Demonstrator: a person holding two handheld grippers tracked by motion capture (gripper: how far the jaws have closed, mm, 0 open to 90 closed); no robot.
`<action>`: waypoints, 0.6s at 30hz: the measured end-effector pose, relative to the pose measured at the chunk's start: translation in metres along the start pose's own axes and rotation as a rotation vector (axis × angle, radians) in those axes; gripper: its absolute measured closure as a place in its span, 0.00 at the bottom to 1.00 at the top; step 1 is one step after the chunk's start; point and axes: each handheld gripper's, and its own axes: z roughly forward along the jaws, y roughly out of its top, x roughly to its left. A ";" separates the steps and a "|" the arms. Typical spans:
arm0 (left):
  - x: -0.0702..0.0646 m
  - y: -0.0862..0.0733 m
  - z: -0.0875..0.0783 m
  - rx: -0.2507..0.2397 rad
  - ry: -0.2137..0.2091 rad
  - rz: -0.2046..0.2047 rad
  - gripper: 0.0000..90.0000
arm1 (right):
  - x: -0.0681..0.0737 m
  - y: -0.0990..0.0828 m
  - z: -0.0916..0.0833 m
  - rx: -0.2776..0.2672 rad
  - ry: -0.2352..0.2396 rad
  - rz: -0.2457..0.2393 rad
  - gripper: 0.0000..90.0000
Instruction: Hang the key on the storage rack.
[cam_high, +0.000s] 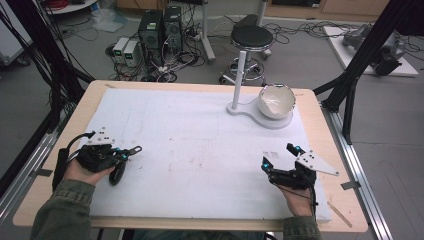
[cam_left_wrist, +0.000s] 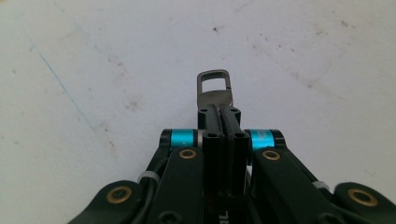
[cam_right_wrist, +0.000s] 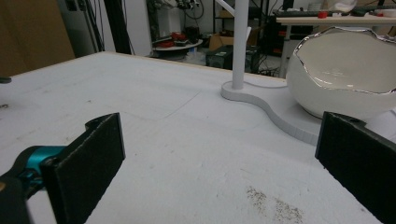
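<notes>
A small metal clip, a flat grey snap hook with a rectangular loop at its end, is sitting pinched in the left tool at the near left of the table. It is looking light, stiff and thin, with smooth metal faces that could be slipping between the pads. The sprung gate beside the loop is probably the weakest part, so the solid flat shank, where the jaws are gripping now, is seeming the best place to hold it.

The clip's long axis is running straight out along the jaws, with the loop end pointing away from the hand, toward the right across the table in the high view. Its flat faces are lying against the pads.

The right tool is resting at the near right with its jaws standing wide apart and nothing between them. Beyond it, at the far right, a white eggshell-shaped bowl is sitting on a white stand with an upright post.
</notes>
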 end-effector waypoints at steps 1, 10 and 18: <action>-0.001 0.003 -0.001 -0.010 0.006 0.002 0.98 | 0.000 0.000 0.000 0.000 0.000 0.000 0.00; -0.005 0.035 -0.005 -0.067 0.011 0.043 0.97 | -0.003 0.000 0.000 -0.005 -0.001 0.015 0.00; -0.005 0.063 -0.001 -0.095 -0.016 0.061 0.97 | -0.009 0.000 -0.003 -0.021 -0.005 0.043 0.00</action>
